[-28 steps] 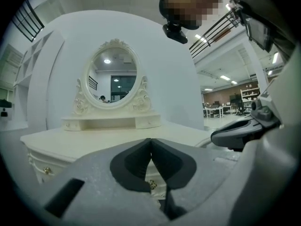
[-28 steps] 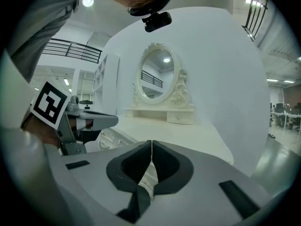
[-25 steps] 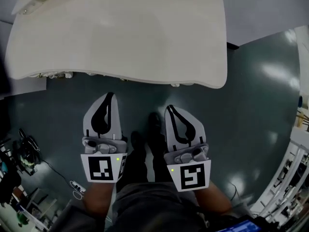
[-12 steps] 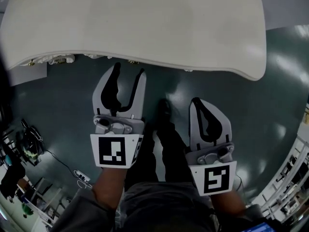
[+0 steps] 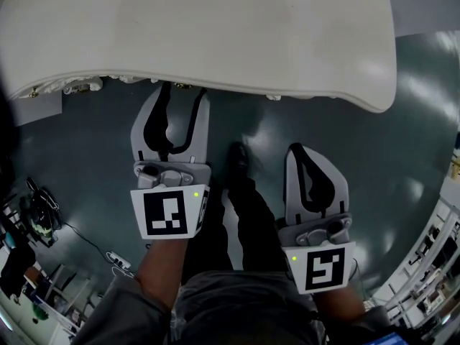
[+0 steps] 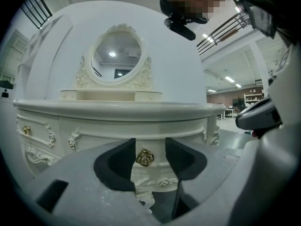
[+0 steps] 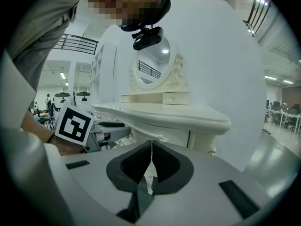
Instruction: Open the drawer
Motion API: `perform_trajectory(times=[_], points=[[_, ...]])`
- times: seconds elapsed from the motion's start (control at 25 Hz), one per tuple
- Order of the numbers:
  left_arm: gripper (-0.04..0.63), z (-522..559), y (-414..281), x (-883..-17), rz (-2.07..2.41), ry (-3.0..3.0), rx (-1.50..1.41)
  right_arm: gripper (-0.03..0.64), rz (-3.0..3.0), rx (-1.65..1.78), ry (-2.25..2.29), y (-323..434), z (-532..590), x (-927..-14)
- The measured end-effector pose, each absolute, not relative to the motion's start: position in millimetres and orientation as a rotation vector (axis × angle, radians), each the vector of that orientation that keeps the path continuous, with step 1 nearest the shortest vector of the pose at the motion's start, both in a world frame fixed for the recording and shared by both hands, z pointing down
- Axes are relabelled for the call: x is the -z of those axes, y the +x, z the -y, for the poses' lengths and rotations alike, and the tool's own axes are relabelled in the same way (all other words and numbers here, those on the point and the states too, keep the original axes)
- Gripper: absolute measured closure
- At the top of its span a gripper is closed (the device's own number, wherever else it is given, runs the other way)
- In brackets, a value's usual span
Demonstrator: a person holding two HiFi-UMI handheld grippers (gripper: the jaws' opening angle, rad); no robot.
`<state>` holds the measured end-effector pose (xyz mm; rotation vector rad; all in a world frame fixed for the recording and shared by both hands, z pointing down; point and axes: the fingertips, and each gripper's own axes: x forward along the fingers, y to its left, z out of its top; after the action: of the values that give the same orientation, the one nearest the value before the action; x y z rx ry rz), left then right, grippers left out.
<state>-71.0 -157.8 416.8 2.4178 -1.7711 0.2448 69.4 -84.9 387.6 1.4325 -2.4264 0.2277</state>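
Note:
A white carved dressing table (image 5: 215, 34) with an oval mirror (image 6: 116, 55) stands in front of me. A gold rose-shaped drawer knob (image 6: 145, 157) sits on its curved front. My left gripper (image 6: 149, 146) is open, and the knob shows in the gap between its dark pads, which do not press on it. In the head view the left gripper (image 5: 183, 90) reaches to the tabletop's near edge. My right gripper (image 5: 305, 151) hangs lower and to the right, short of the table. In its own view the right gripper (image 7: 151, 146) is shut on nothing.
A second gold knob (image 6: 26, 130) marks a drawer at the table's left. Dark green floor (image 5: 402, 142) lies around the table. The person's legs and shoes (image 5: 237, 157) stand between the grippers. Cables and clutter (image 5: 36, 221) lie at far left.
The left gripper's jaws have gone from shut to open. It has moved forward until its tips meet the table's edge. The right gripper stays shut and has shifted right.

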Motion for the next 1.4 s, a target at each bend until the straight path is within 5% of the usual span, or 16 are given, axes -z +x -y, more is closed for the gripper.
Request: perform_trajectory(times=[0.48,1.4], points=[[0.451,173.5,-65.4,-430.2,1.890,2.361,-0.403,0.602,2.390,-0.244,1.469,96.2,82.2,-390.9],[0.460,137.5,-66.0,-434.2,1.915,2.316,-0.446,0.603,2.400,-0.258,1.483,80.7,59.3,-385.6]])
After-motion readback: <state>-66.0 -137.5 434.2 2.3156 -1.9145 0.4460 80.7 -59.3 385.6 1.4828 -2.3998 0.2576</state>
